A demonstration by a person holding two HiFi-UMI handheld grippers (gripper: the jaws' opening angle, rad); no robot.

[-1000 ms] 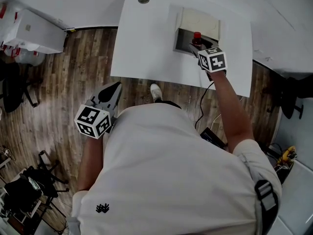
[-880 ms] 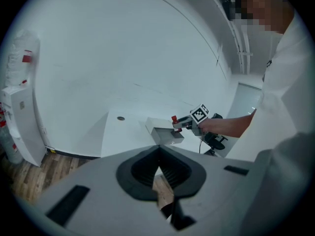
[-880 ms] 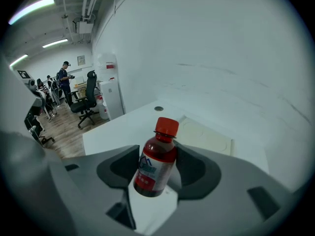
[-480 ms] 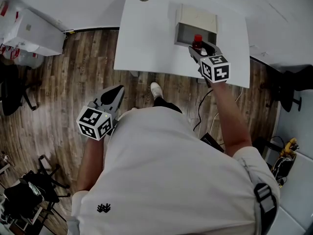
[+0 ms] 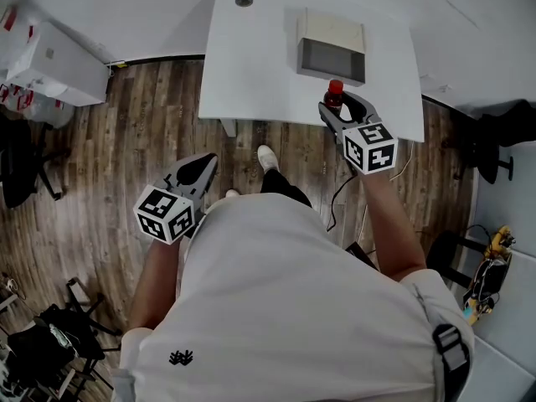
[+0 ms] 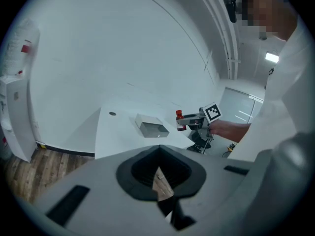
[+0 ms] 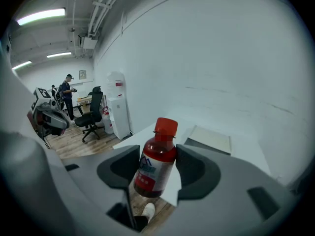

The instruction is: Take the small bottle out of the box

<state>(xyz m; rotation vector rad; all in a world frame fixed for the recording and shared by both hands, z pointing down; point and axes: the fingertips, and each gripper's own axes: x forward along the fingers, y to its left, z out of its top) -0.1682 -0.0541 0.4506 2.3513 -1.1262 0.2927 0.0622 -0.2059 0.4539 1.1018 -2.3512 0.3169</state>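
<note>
The small bottle [image 5: 334, 97], red with a red cap, sits upright between the jaws of my right gripper [image 5: 335, 107], which is shut on it. It hangs above the white table's [image 5: 251, 65] front edge, clear of the grey box [image 5: 331, 44] that lies open further back. In the right gripper view the bottle [image 7: 156, 161] fills the gap between the pads, with the box [image 7: 209, 137] behind it. My left gripper [image 5: 201, 164] is low over the wooden floor, shut and holding nothing. From the left gripper view the box [image 6: 151, 127] and bottle [image 6: 180, 121] are far off.
A round grommet [image 5: 244, 1] marks the table's far left. White cabinets [image 5: 50, 53] stand at the left wall. Dark office chairs [image 5: 494, 153] sit to the right. A shoe [image 5: 266, 156] shows by the table leg. A person [image 7: 66, 95] stands far off near a chair [image 7: 93, 114].
My right gripper has pulled the bottle up out of the box and back to the table's front edge. The left gripper has hardly moved.
</note>
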